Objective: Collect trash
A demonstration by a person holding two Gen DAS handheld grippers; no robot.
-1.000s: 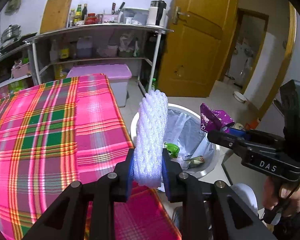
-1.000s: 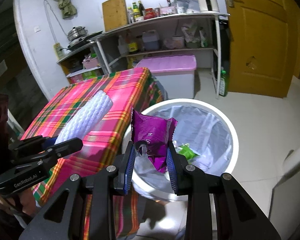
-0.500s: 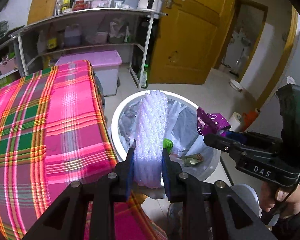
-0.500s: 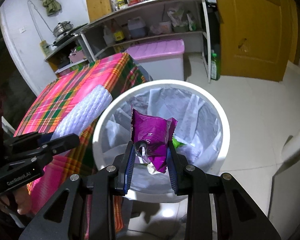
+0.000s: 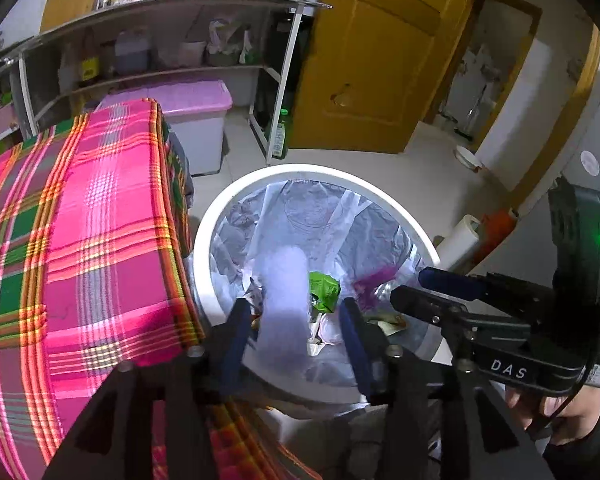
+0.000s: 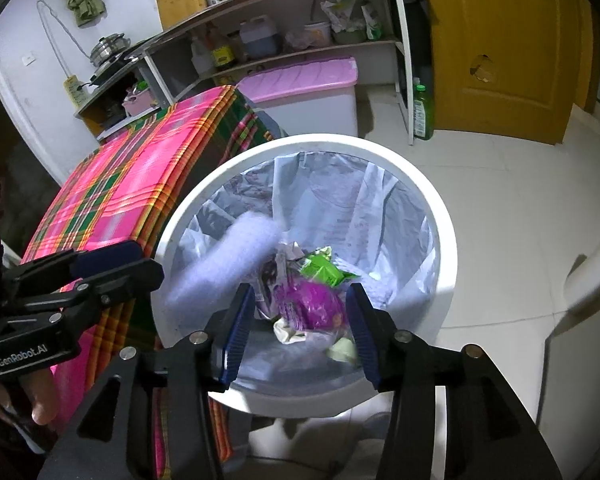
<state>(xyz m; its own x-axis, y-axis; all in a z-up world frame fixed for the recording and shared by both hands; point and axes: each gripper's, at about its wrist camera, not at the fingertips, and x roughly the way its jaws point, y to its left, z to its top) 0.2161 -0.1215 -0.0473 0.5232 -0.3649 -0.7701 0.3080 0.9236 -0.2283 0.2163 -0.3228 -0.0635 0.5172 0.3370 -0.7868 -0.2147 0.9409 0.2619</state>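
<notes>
Left wrist view first: the left gripper (image 5: 296, 334) has just sprung its jaws apart over the bin, and the white foam net sleeve (image 5: 282, 292) is between them but loose, blurred, dropping toward the liner. Same story on the right wrist view — the right gripper (image 6: 300, 320) has just opened too, nothing pinched, and the purple snack wrapper (image 6: 310, 304) is already down among the green wrapper (image 6: 320, 270) and crumpled scraps. So this is the drop step, both pieces released together. The white trash bin (image 6: 440, 216) stands hard against the corner of the plaid-covered table (image 6: 140, 184). Next, I'd say, both hands need to lift clear of the rim and go looking for more litter.
</notes>
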